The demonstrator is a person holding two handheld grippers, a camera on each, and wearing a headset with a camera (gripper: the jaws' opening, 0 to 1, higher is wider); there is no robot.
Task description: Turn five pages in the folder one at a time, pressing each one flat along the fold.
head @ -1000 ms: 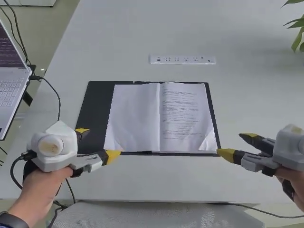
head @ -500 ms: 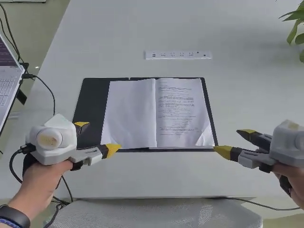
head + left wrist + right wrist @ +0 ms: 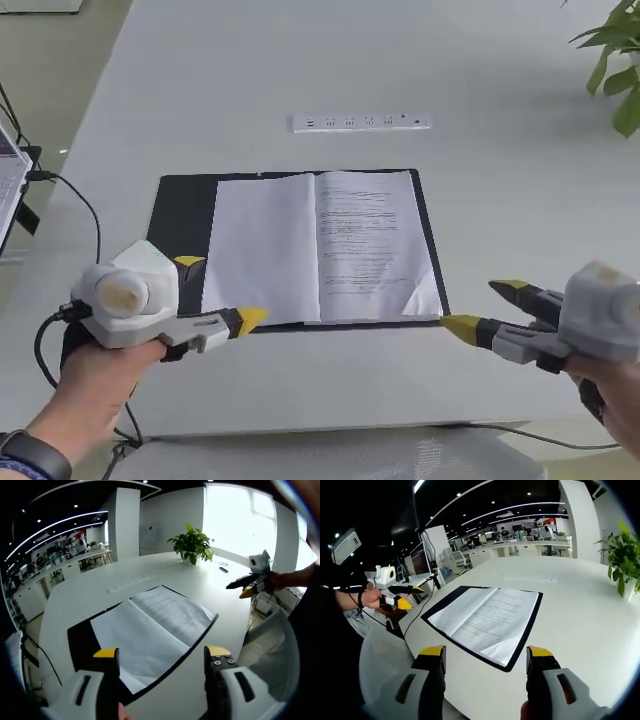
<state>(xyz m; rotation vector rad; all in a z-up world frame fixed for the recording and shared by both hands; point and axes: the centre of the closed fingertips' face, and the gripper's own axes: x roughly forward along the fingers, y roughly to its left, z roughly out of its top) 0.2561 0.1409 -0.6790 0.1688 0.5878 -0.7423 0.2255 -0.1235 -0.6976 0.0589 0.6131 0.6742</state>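
Observation:
A black folder (image 3: 180, 225) (image 3: 82, 640) (image 3: 527, 625) lies open on the white table, with a blank left page (image 3: 262, 245) (image 3: 135, 635) and a printed right page (image 3: 368, 240) (image 3: 172, 610) (image 3: 495, 615). The right page's near corner (image 3: 425, 295) curls up slightly. My left gripper (image 3: 215, 290) (image 3: 162, 655) hovers open at the folder's near left corner, holding nothing. My right gripper (image 3: 490, 305) (image 3: 487, 652) hovers open just off the folder's near right corner, also with nothing between its jaws.
A white power strip (image 3: 362, 122) lies beyond the folder. A laptop (image 3: 8, 190) and a black cable (image 3: 85, 205) sit at the left edge. A potted plant (image 3: 610, 70) (image 3: 192, 545) stands at the far right. The table's near edge (image 3: 330, 425) is close below both grippers.
The head camera has shifted, so the folder sits further left in view. Both grippers stay open near the folder's near corners; the left one has edged slightly toward the folder.

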